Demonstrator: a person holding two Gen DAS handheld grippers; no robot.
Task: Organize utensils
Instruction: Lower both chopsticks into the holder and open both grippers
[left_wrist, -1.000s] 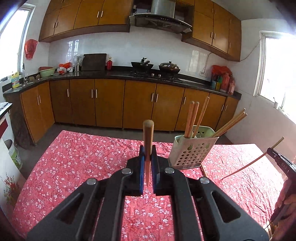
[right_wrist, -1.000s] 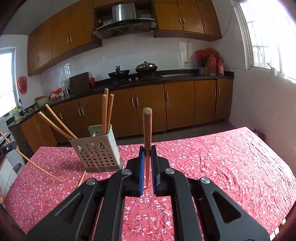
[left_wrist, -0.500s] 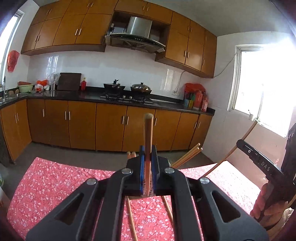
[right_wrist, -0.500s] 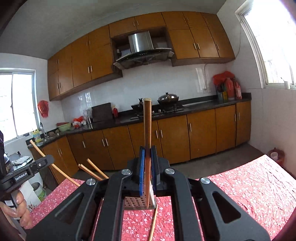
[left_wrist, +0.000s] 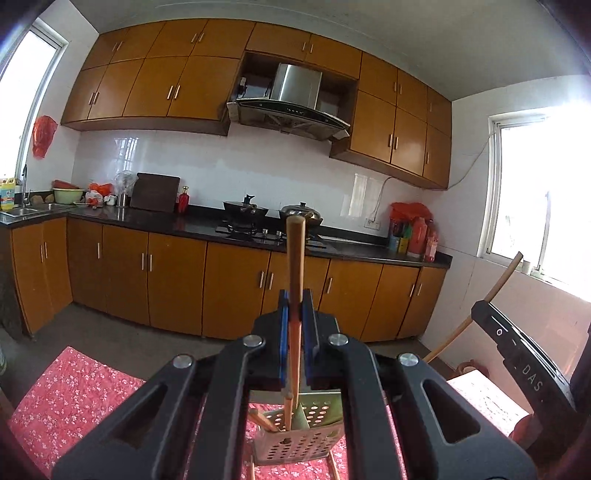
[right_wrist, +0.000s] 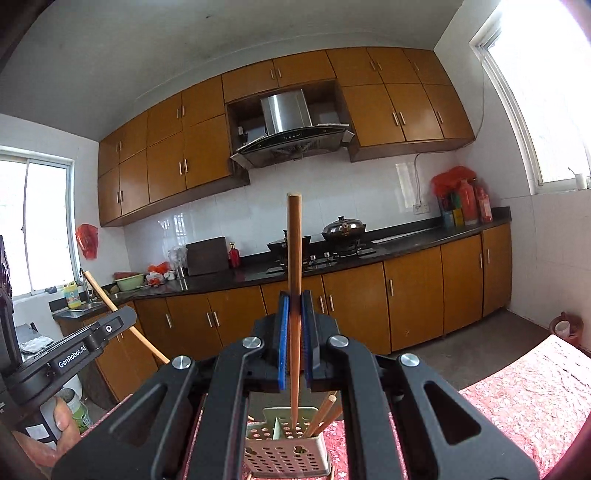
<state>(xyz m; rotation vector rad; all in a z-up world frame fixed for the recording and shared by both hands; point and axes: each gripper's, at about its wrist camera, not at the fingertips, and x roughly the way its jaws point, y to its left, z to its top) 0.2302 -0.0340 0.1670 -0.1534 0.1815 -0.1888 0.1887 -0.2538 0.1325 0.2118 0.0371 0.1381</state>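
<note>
each gripper (left_wrist: 295, 314) (right_wrist: 294, 317) pinches an upright chopstick (left_wrist: 295, 266) (right_wrist: 294, 277) above the holder (right_wrist: 286, 448).

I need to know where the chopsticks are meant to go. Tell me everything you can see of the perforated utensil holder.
The pale green plastic utensil holder stands upright on the red floral tablecloth, mostly hidden behind the claw frames. Its walls are dotted with round holes, and a divider splits it into compartments. A few wooden chopsticks lean inside it. The right claw's held chopstick hangs tip-down over its opening.

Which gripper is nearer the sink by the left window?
Left. The left gripper is on the sink side; the right gripper is beside it on the far side, farther from the sink.
</note>
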